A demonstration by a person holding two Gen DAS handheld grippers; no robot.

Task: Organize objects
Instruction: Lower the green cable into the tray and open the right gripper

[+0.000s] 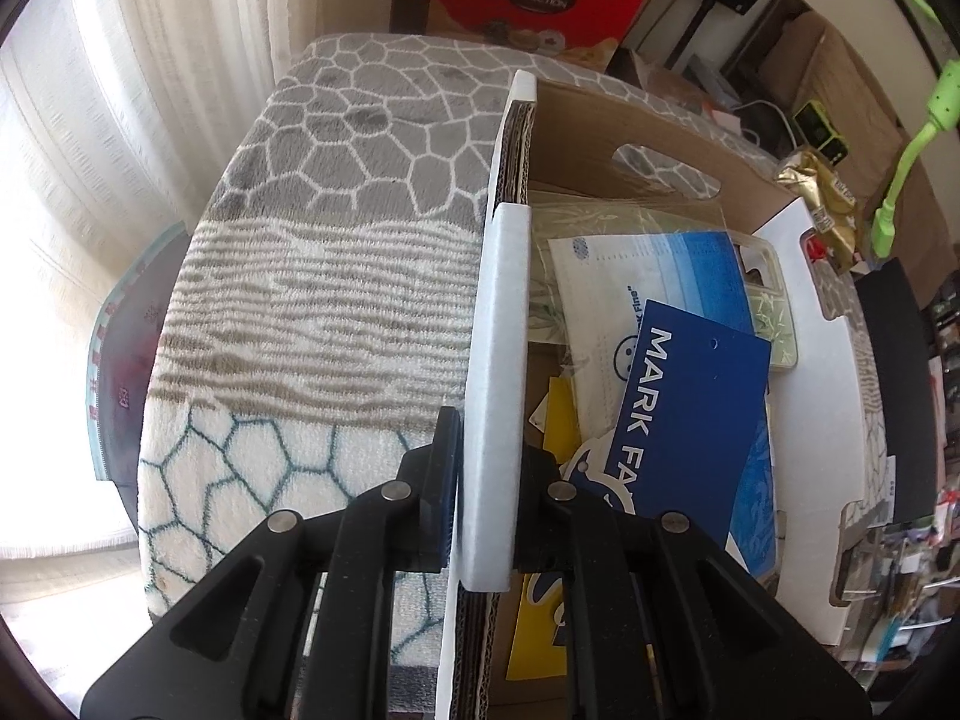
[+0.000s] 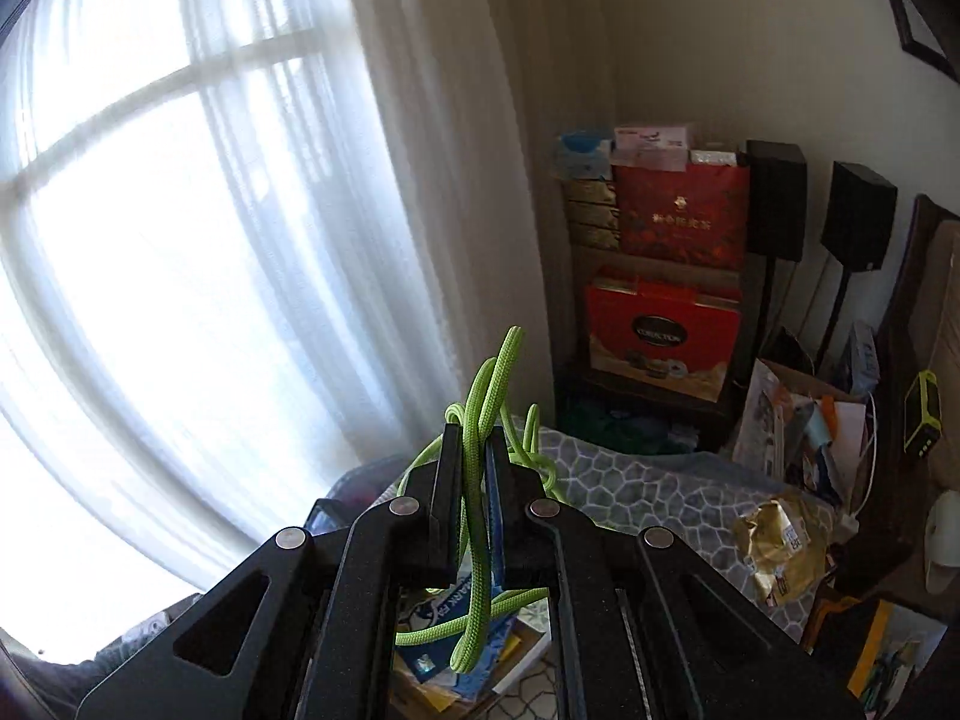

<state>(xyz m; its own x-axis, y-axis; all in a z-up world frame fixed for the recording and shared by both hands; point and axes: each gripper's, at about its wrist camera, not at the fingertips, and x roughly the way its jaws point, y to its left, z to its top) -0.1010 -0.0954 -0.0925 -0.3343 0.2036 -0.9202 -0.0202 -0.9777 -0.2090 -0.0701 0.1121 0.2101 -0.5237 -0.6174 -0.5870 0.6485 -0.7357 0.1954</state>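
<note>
My left gripper [image 1: 489,468] is shut on the white left wall [image 1: 501,330] of an open cardboard box [image 1: 810,360] that rests on a patterned blanket. The box holds a blue "MARK" card [image 1: 690,414], a mask packet [image 1: 654,276] and a yellow item [image 1: 558,420]. My right gripper [image 2: 475,450] is shut on a bundled green braided cable [image 2: 489,396], held up in the air above the box. The cable's plug end [image 1: 900,180] hangs at the right of the left wrist view.
A grey and white blanket [image 1: 336,276] covers the surface. A crumpled gold wrapper [image 2: 780,546] lies on it right of the box. Red gift boxes [image 2: 663,324] stand on a shelf behind. A curtained window [image 2: 180,240] is to the left. Clutter fills the right side.
</note>
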